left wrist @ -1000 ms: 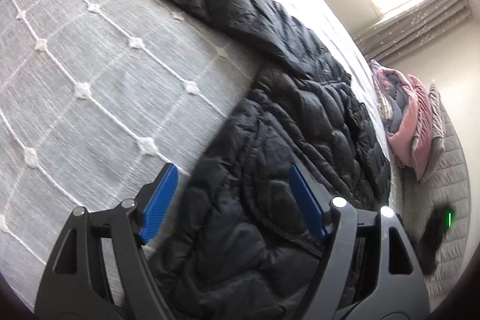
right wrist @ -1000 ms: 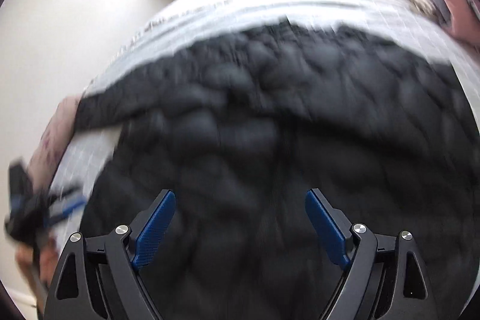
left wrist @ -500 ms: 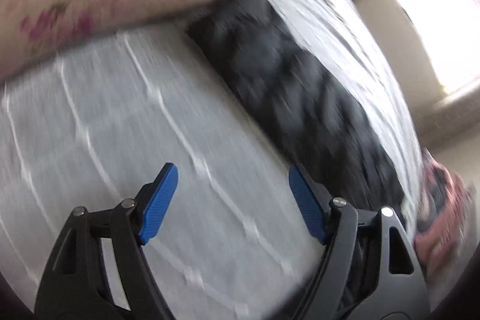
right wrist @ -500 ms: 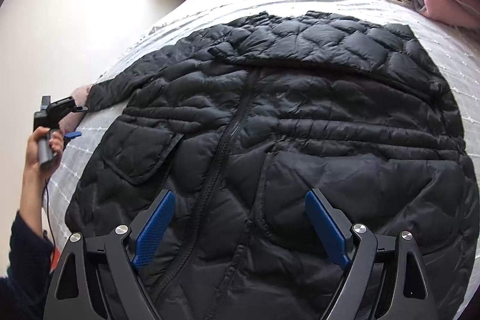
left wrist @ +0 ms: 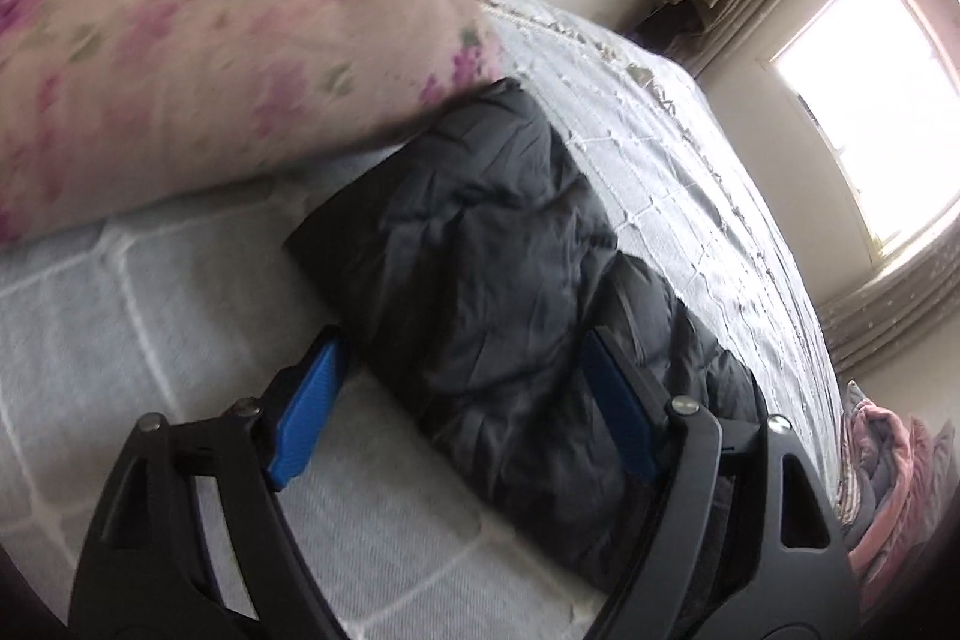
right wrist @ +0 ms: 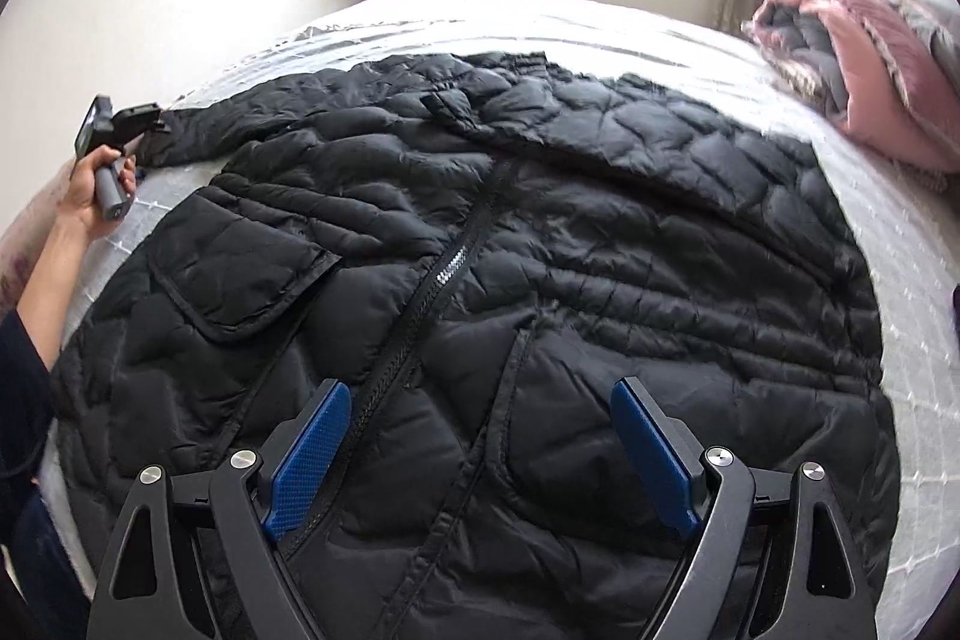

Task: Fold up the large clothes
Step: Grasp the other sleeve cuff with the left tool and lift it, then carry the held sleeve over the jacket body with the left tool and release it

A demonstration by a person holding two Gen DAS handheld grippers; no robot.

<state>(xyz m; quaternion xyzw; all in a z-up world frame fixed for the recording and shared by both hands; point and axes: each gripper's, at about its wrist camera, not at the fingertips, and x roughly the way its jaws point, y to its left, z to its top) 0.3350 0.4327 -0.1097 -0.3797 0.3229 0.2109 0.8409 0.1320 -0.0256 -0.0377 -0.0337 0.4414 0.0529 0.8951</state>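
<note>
Black quilted jacket (right wrist: 540,280) spread on bed (right wrist: 900,340), sleeve (left wrist: 498,280) at ten o'clock between just-widened jaws of left gripper (left wrist: 474,400), right gripper (right wrist: 480,442) wide, empty.

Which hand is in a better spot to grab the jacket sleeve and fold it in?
Probably the left. The left gripper is open right at the end of the sleeve, beside the floral pillow. The right gripper is open too, but it is above the jacket's zipped front, away from the sleeve.

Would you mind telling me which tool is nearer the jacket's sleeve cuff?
Left. The left tool straddles the sleeve cuff; the right tool hovers over the jacket's zipped front.
</note>
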